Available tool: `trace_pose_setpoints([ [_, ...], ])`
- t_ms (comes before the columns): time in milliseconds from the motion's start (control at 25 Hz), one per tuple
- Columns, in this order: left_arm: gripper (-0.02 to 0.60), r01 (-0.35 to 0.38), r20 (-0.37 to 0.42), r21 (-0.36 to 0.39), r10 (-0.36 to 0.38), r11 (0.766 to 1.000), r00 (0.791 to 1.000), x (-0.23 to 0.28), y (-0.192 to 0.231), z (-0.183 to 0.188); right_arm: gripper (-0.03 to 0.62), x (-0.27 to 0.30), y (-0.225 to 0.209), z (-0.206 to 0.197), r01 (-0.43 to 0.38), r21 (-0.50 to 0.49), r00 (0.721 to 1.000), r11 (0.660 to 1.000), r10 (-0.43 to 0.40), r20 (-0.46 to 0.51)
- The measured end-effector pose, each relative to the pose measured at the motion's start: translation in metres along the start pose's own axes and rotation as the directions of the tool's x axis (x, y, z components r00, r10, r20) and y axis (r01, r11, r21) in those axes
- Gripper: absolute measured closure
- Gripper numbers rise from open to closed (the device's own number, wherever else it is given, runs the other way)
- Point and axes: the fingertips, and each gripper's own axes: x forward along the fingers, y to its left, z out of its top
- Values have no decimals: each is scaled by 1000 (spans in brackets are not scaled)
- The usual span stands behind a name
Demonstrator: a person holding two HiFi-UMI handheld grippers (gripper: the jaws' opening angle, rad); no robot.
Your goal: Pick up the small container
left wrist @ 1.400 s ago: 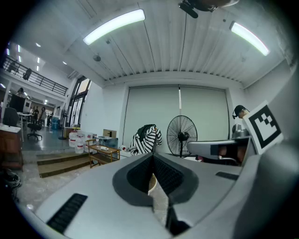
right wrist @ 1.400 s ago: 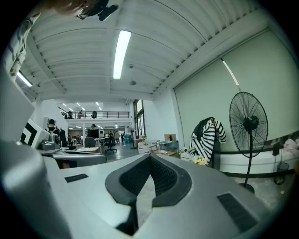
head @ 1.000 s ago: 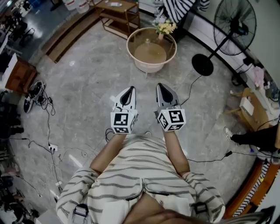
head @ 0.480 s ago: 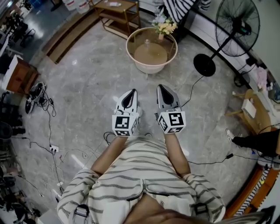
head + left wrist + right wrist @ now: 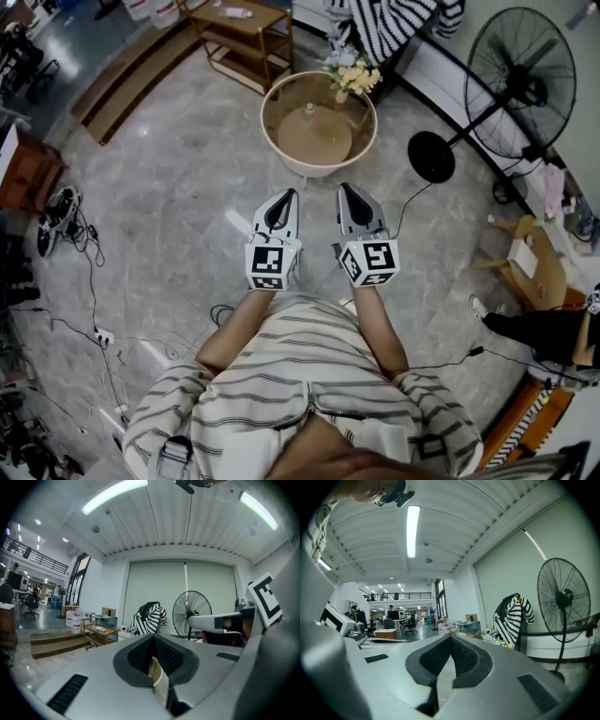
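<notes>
Two grippers, one table: the left gripper (image 5: 289, 194) and right gripper (image 5: 344, 188) hang side by side just short of the round table (image 5: 268, 124), both pointed at it. Each has its jaws pressed together w/ nothing between them (each also carries one marker cube). The small container (image 5: 307, 112), one only, pale w/ a knob on top, sits near the table's centre. One bunch of flowers (image 5: 352, 79) stands at the table's far rim. One black wire-cage fan (image 5: 521, 77) stands right of the table. Floor (image 5: 169, 187): polished grey stone.
</notes>
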Motion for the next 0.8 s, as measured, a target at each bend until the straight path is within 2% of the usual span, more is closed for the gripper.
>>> trace_pose_setpoints([
  [240, 580, 32, 3, 7, -32, 999, 999, 97, 58, 42, 585, 105, -43, 33, 33, 9, 999, 999, -33, -7],
  [400, 580, 48, 2, 2, -48, 999, 999, 150, 97, 58, 585, 168, -57, 50, 45, -13, 999, 999, -45, 5],
  [640, 580, 95, -14, 24, -94, 995, 995, 208, 132, 61, 585, 234, -77, 47, 62, -10, 998, 998, -62, -15],
  [800, 580, 111, -26, -2, -111, 994, 993, 234, 149, 55, 585, 259, -92, 41, 90, -6, 996, 996, -90, -28],
])
